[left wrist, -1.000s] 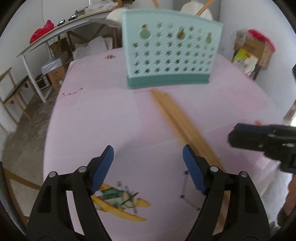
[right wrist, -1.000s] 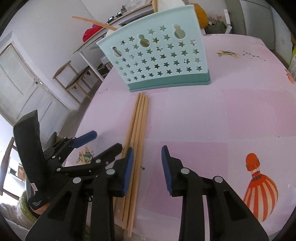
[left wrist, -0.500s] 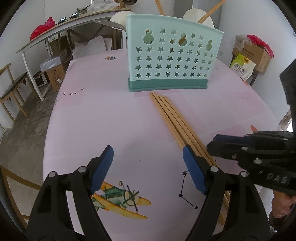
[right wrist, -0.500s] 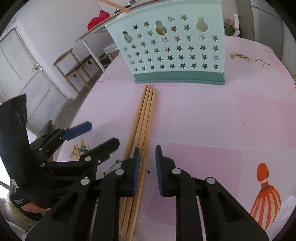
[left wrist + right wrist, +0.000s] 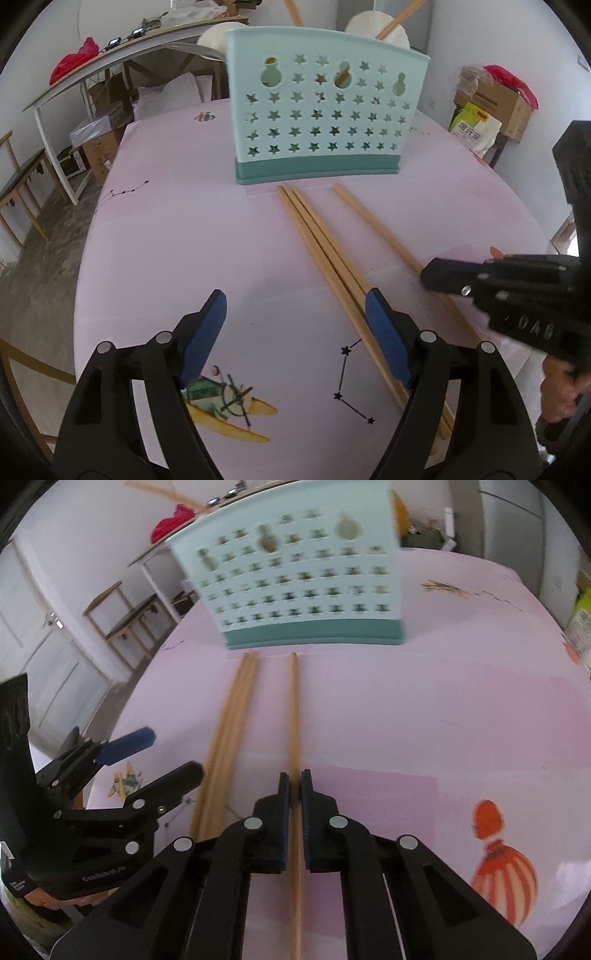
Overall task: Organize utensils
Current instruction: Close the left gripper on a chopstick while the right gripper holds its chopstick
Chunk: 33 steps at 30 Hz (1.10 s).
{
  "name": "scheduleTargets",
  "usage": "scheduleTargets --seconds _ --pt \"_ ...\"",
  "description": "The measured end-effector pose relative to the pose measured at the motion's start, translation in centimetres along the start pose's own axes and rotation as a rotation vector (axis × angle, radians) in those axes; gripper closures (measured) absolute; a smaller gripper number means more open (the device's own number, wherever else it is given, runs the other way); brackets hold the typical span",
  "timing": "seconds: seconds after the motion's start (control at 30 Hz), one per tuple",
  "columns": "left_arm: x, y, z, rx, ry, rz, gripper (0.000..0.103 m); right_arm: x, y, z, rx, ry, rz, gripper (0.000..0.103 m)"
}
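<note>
From the left wrist, the left tool (image 5: 295,325) hangs wide open above the pink-covered worktop (image 5: 184,240), and one wooden chopstick (image 5: 376,229) now lies apart from the bundle of wooden chopsticks (image 5: 321,243) in front of the mint star-punched plastic utensil holder (image 5: 317,110). From the right wrist, the right tool (image 5: 294,790) has narrowed since half a second ago and now pinches that single chopstick (image 5: 293,709), so it looks ready to lift toward the holder (image 5: 295,576).
</note>
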State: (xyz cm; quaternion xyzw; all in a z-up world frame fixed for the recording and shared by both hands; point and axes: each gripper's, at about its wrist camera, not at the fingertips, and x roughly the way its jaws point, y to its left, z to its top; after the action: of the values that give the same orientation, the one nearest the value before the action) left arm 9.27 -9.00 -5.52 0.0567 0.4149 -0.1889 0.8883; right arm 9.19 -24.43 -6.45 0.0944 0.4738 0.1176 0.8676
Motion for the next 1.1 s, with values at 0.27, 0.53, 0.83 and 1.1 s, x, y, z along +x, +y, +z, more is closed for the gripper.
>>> scheduleTargets --seconds 0.27,0.53,0.83,1.1 --pt "0.5 -0.3 0.0 0.012 0.011 0.032 0.03 -0.8 -2.3 -0.5 0.064 -0.009 0.005 0.097" --pt "0.8 0.2 -0.2 0.011 0.026 0.075 0.03 -0.9 -2.7 -0.7 0.077 -0.016 0.019 0.097" --pt "0.2 1.2 -0.2 -0.016 0.04 0.094 0.072 -0.9 -2.6 -0.8 0.074 -0.023 0.02 0.097" --pt "-1.2 3.0 -1.0 -0.103 0.087 0.067 0.098 -1.4 -2.5 -1.3 0.064 -0.005 0.019 0.097"
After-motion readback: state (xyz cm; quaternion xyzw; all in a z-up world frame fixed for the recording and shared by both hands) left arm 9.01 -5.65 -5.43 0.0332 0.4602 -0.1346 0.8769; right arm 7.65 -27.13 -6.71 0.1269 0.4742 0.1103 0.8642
